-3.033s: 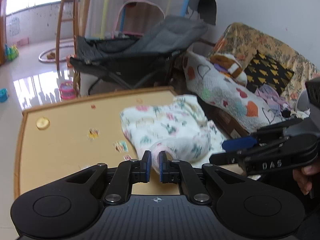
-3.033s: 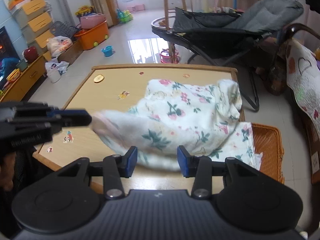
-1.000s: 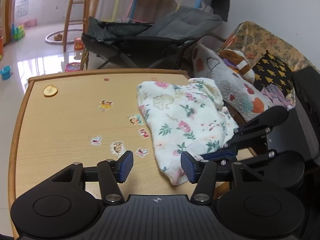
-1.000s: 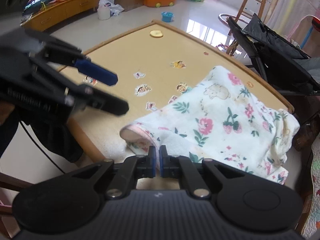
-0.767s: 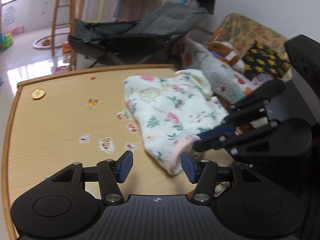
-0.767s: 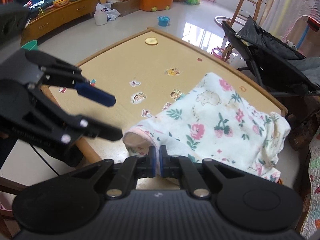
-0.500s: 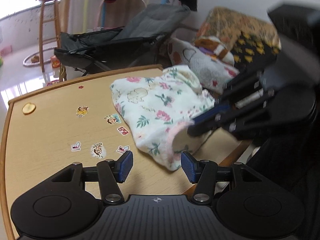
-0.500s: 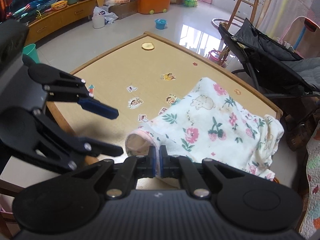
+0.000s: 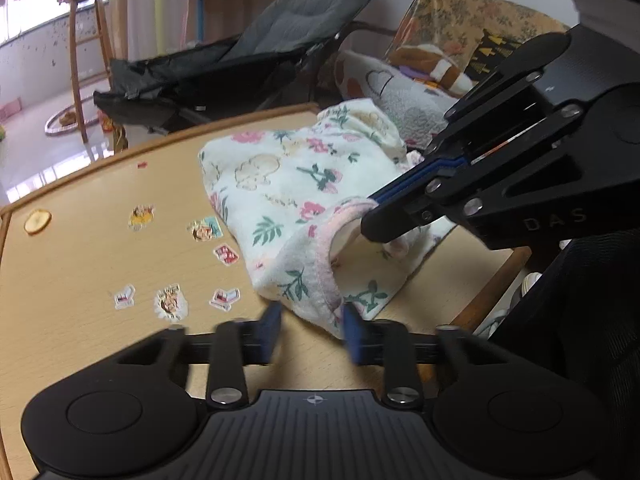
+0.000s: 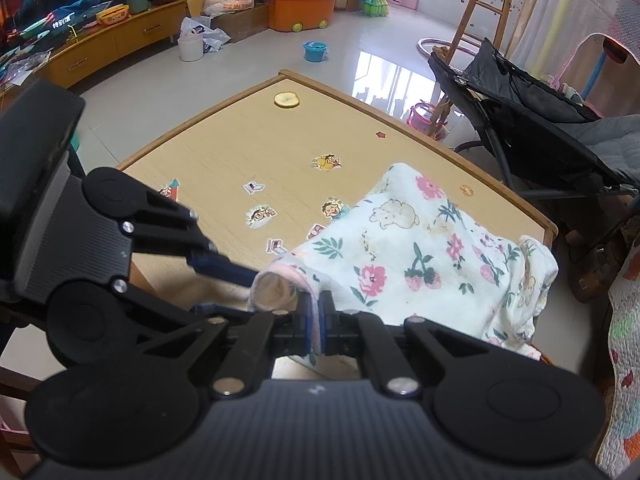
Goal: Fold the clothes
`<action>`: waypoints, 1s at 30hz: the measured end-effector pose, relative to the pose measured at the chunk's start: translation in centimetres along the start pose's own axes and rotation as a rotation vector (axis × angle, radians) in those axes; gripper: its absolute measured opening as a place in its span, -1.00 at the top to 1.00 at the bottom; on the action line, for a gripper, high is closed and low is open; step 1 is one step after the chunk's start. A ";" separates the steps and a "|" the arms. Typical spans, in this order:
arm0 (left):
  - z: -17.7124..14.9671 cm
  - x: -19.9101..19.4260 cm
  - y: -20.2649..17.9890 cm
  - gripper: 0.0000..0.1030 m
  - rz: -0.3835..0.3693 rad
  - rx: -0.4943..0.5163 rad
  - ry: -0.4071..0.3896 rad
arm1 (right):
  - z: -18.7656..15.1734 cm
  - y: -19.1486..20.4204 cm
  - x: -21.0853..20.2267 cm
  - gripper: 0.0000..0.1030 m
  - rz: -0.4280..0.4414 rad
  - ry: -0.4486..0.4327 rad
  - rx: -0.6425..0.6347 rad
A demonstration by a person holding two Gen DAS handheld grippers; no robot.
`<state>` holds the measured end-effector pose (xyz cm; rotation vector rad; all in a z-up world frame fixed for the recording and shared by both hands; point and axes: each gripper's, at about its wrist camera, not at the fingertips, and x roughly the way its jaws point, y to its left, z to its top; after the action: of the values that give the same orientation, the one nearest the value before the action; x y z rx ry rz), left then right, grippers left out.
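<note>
A white floral baby garment (image 9: pixel 288 184) lies crumpled on the right part of the wooden table (image 9: pixel 80 264). Its pink-trimmed cuff (image 9: pixel 320 240) is lifted toward me. My right gripper (image 10: pixel 316 322) is shut on the cuff's edge; in the left wrist view the same gripper (image 9: pixel 370 216) reaches in from the right. My left gripper (image 9: pixel 313 332) is low at the near table edge with its jaws closing. The cuff's lower fold hangs between its blurred fingers, and a gap shows on the left side. In the right wrist view the left gripper (image 10: pixel 240 292) straddles the cuff's open end.
Several small stickers (image 9: pixel 170 302) and a yellow round slice (image 9: pixel 37 222) lie on the bare table left of the garment. A black reclining baby chair (image 9: pixel 240 60) stands behind the table. A sofa with a heart quilt (image 9: pixel 400 92) stands at the right, and a dark-clothed leg (image 9: pixel 580 300) is close by.
My left gripper has come in low around the raised cuff and its jaws have narrowed. The right gripper stays shut on the cuff edge and has hardly moved.
</note>
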<state>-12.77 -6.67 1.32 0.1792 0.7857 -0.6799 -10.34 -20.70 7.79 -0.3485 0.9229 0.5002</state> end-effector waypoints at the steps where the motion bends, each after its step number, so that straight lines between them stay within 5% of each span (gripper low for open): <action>1: 0.0 0.2 0.0 0.53 -0.003 -0.006 0.003 | 0.0 -0.1 0.0 0.92 -0.001 0.000 0.000; 5: -0.1 0.5 -0.1 0.54 -0.007 -0.018 0.007 | 0.0 -0.2 0.0 0.92 -0.001 -0.003 0.007; 7: -0.1 0.7 -0.1 0.78 -0.009 -0.031 0.011 | -0.1 -0.3 0.0 0.92 0.001 -0.001 0.008; 12: 0.1 0.6 0.2 0.94 -0.020 -0.064 -0.024 | -0.3 -0.3 0.0 0.92 -0.001 -0.001 0.012; 30: 2.5 -3.5 1.8 0.95 -0.007 -0.075 -0.116 | -1.0 -0.7 -1.0 0.91 -0.007 -0.051 0.062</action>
<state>-11.99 -4.53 5.35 0.0680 0.6996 -0.6608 -11.12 -22.02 8.14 -0.2811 0.8853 0.4715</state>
